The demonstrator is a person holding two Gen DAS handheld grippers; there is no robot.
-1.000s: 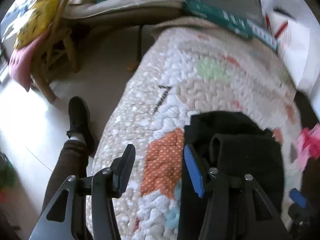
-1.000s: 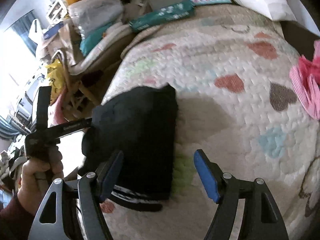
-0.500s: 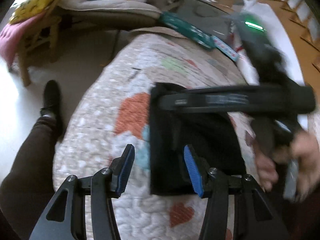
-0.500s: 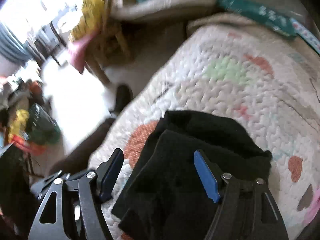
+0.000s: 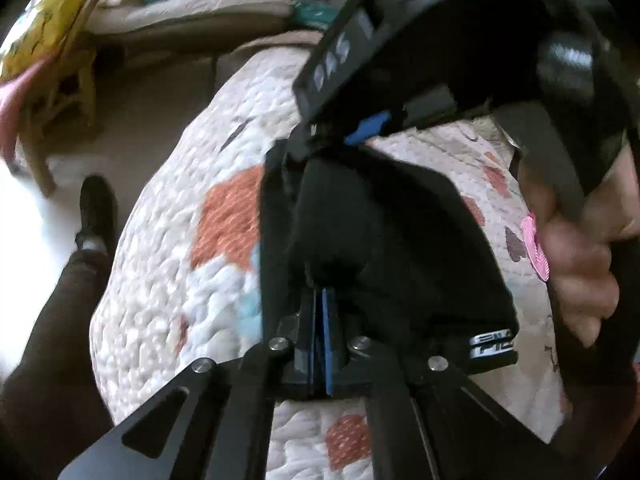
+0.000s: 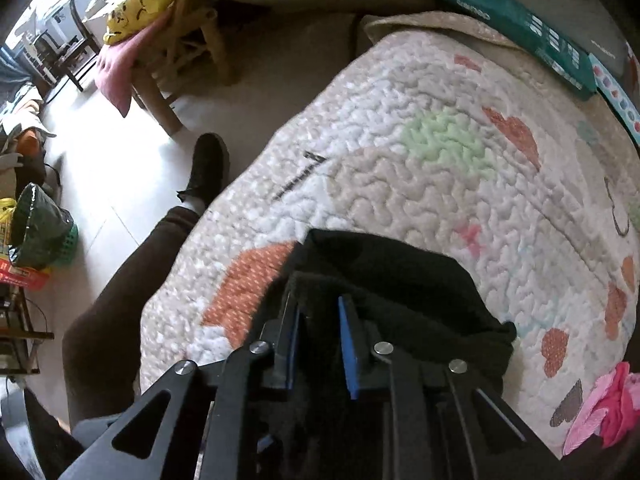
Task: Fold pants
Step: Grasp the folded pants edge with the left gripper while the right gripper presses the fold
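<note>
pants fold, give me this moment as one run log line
stage: grasp | left gripper: just closed on black pants | right gripper: just closed on pants' far edge | surface: heart quilt

The pants [image 6: 404, 280] were matt black cloth with a soft, fleecy nap and a glossy printed label. They lay on a puckered, quilted cotton-like bedspread [image 6: 440, 184] with printed hearts. The left gripper [image 5: 319, 312] and the right gripper [image 6: 319, 320] looked like matt black plastic with smooth blue pads [image 6: 347, 344] and shiny metal screws. The chair [image 6: 160, 96] was bare, pale wood.
</note>
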